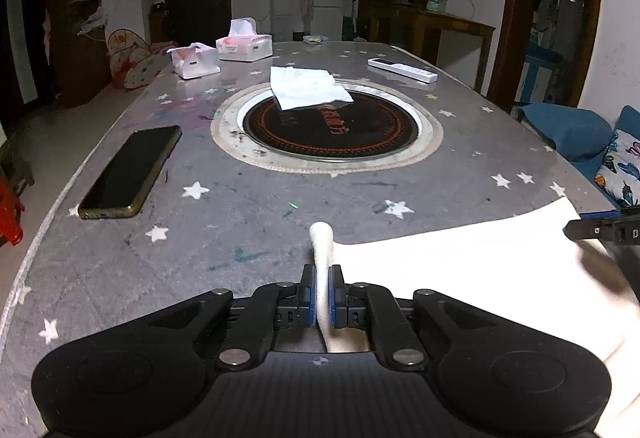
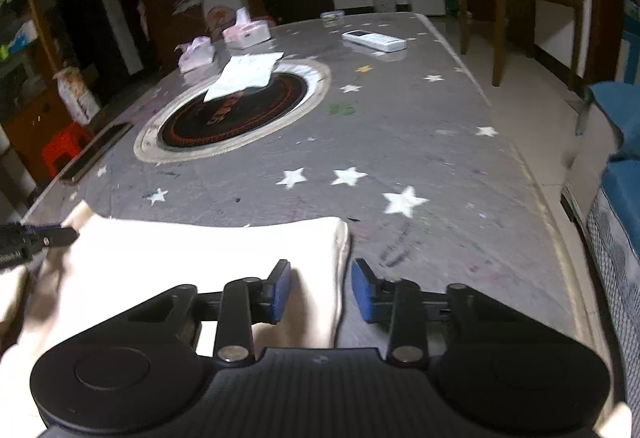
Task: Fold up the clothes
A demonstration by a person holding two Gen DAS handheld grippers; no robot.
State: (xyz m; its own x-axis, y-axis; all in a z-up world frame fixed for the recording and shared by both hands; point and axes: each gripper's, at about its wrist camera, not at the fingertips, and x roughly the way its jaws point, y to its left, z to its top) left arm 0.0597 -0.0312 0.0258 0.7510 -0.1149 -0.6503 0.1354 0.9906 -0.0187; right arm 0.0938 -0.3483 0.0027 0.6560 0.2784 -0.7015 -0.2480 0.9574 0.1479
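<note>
A white garment point(image 1: 460, 258) lies at the near edge of the grey star-patterned table point(image 1: 280, 206). My left gripper point(image 1: 323, 296) is shut on a bunched corner of the garment, which sticks up between the blue pads. In the right wrist view the garment point(image 2: 200, 250) spreads to the left, with its right edge folded. My right gripper point(image 2: 322, 288) is open, its jaws straddling that right edge. The right gripper's tip shows at the right edge of the left wrist view point(image 1: 600, 228). The left gripper's tip shows at the left edge of the right wrist view point(image 2: 48, 236).
A black phone point(image 1: 128, 174) lies at the left of the table. A round black hotplate inset point(image 1: 328, 126) sits mid-table with a white cloth point(image 1: 308, 86) on it. Tissue packs point(image 1: 244, 46), a white remote point(image 1: 402, 69) and a blue sofa point(image 1: 580, 134) are beyond.
</note>
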